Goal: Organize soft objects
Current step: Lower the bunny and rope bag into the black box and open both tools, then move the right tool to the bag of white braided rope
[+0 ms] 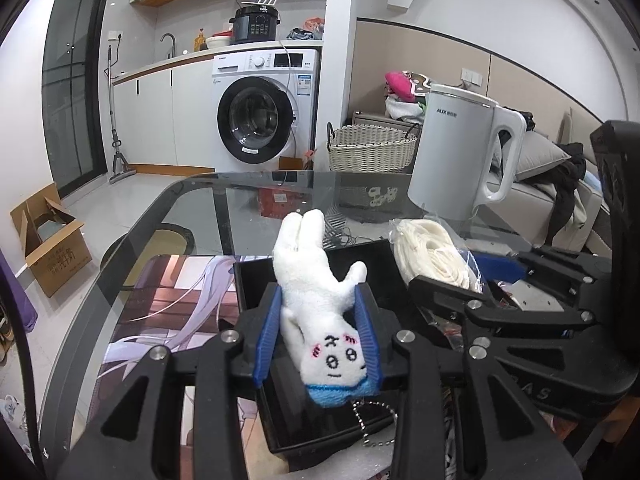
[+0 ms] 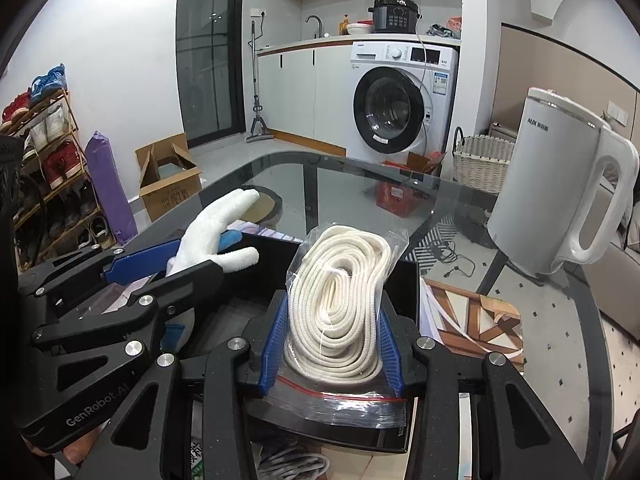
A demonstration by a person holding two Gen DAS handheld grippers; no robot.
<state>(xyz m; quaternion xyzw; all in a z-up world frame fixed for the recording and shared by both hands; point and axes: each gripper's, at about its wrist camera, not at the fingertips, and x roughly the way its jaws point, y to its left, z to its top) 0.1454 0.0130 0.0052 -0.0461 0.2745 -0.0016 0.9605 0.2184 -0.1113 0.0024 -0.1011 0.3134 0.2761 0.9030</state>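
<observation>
Our left hand-held gripper (image 1: 318, 336) squeezes the light, squashy plush toy (image 1: 320, 312) mid-body; our right hand-held gripper (image 2: 334, 344) clamps the slippery bagged rope (image 2: 340, 300).

Beyond the dark round glass bench (image 1: 224, 200), a white front-loading washing machine (image 1: 266, 110) stands under a pale kitchen counter (image 1: 168, 62), with a woven cream wicker basket (image 1: 370, 148) beside it, an open brown cardboard box (image 1: 50, 240) on the glossy grey floor (image 1: 120, 208), and a wooden shoe rack (image 2: 48, 168) against the white wall.
</observation>
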